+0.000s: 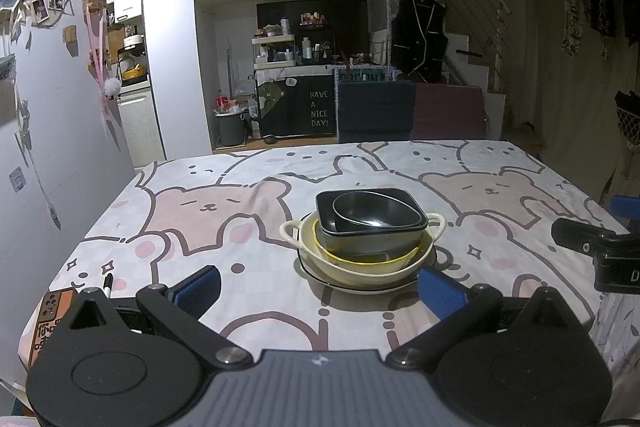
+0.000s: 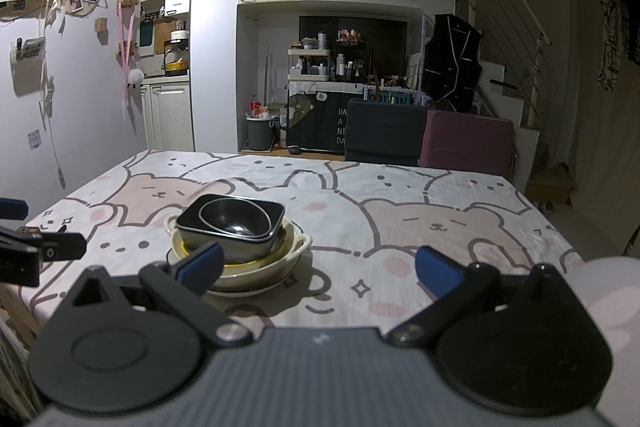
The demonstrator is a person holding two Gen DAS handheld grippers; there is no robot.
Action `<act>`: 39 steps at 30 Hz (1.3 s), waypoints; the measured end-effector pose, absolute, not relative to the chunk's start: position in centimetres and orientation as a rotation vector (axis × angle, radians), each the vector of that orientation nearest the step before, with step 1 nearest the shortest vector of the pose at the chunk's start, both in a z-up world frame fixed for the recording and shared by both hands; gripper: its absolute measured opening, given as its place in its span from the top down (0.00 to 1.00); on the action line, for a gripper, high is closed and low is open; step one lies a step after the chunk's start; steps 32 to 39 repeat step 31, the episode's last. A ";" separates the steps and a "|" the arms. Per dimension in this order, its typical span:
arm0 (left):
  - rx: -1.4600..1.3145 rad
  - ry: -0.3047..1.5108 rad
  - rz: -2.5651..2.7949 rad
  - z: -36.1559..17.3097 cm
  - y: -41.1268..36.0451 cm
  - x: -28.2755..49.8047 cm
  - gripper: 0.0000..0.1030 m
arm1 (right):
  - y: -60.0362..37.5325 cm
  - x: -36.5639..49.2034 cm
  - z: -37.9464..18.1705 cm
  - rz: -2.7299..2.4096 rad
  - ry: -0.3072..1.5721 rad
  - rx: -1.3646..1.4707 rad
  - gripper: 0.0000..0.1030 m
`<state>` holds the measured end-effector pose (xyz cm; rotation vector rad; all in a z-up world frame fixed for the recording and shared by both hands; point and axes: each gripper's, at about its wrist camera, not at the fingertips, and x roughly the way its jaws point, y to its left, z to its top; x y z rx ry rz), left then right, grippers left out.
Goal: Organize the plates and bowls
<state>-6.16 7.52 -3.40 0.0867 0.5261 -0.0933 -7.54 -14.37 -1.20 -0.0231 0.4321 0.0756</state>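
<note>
We see the left gripper (image 1: 320,289) with its blue-padded fingers (image 1: 199,289) spread wide and nothing between them, poised just short of the stack of dishes (image 1: 362,239) and level with its near edge. The right gripper (image 2: 320,273) is likewise splayed and empty; its left pad (image 2: 200,267) overlaps the stack's near side in the right wrist view, so we cannot tell whether it touches. The stack sits on the bear-print tablecloth (image 1: 224,211), toward the table's middle. At the bottom lies a pale plate (image 1: 360,287) with a dark rim, mostly covered; on it rests a cream two-handled bowl (image 1: 434,227), then a yellow-rimmed dish (image 1: 360,261) of which only a strip of edge shows. Above stands a black square bowl (image 1: 372,239) with a tilted round black bowl (image 1: 376,213) nested inside. Left of the stack, at the cloth's near corner, a black marker (image 1: 108,283) lies partly cut off behind the gripper body. Beyond the stack, past the far table edge, two chair backs (image 2: 428,137) stand half hidden.
</note>
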 end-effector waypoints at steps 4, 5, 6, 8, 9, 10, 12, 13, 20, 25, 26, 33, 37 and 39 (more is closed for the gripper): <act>0.087 0.527 -0.095 -3.4 7.5 -6.1 0.00 | -14.4 -7.5 -1.2 0.076 0.432 -0.023 0.00; 0.086 0.527 -0.095 -3.4 7.5 -6.1 0.00 | -14.4 -7.5 -1.2 0.076 0.432 -0.023 0.00; 0.086 0.527 -0.094 -3.4 7.5 -6.1 0.00 | -14.4 -7.5 -1.2 0.076 0.432 -0.023 0.00; 0.087 0.527 -0.095 -3.4 7.4 -6.1 0.00 | -14.4 -7.5 -1.2 0.075 0.432 -0.023 0.00; 0.087 0.527 -0.095 -3.4 7.5 -6.1 0.00 | -14.4 -7.5 -1.2 0.076 0.432 -0.023 0.00; 0.087 0.527 -0.094 -3.4 7.5 -6.1 0.00 | -14.4 -7.5 -1.2 0.076 0.432 -0.023 0.00; 0.086 0.526 -0.095 -3.4 7.5 -6.1 0.00 | -14.4 -7.5 -1.2 0.076 0.432 -0.023 0.00; 0.087 0.526 -0.095 -3.4 7.5 -6.0 0.00 | -14.4 -7.5 -1.2 0.076 0.432 -0.023 0.00; 0.086 0.527 -0.095 -3.4 7.4 -6.1 0.00 | -14.4 -7.5 -1.2 0.076 0.432 -0.023 0.00; 0.087 0.527 -0.099 -3.4 7.3 -6.1 0.00 | -14.4 -7.5 -1.2 0.076 0.432 -0.023 0.00; 0.087 0.527 -0.099 -3.4 7.2 -6.1 0.00 | -14.4 -7.5 -1.2 0.076 0.432 -0.023 0.00; 0.086 0.529 -0.099 -3.5 7.2 -6.2 0.00 | -14.3 -7.5 -1.2 0.076 0.432 -0.023 0.00; 0.086 0.529 -0.099 -3.5 7.2 -6.2 0.00 | -14.3 -7.5 -1.2 0.076 0.432 -0.023 0.00; 0.086 0.529 -0.099 -3.5 7.2 -6.2 0.00 | -14.3 -7.5 -1.2 0.076 0.432 -0.023 0.00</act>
